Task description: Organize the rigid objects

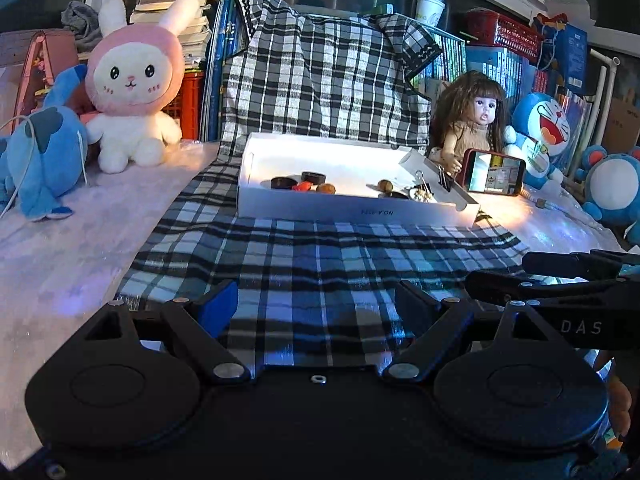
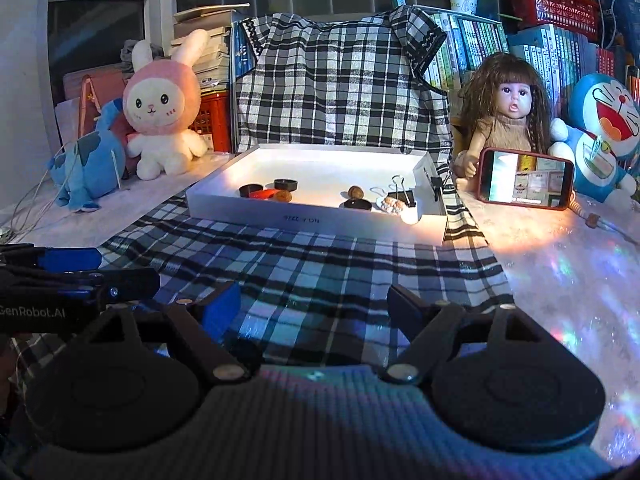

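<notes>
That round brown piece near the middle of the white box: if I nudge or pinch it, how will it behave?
The round brown piece looks rounded and smooth, so it may roll across the white box's flat floor when nudged. It seems small and rigid, probably light. The curved sides could slip between the open right gripper fingers; pinch across its widest part.

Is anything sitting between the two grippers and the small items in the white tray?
Nothing visible does. Only bare plaid cloth lies between the open left gripper, the open right gripper and the white tray. Its low front wall is the only edge to clear before the small items.
</notes>
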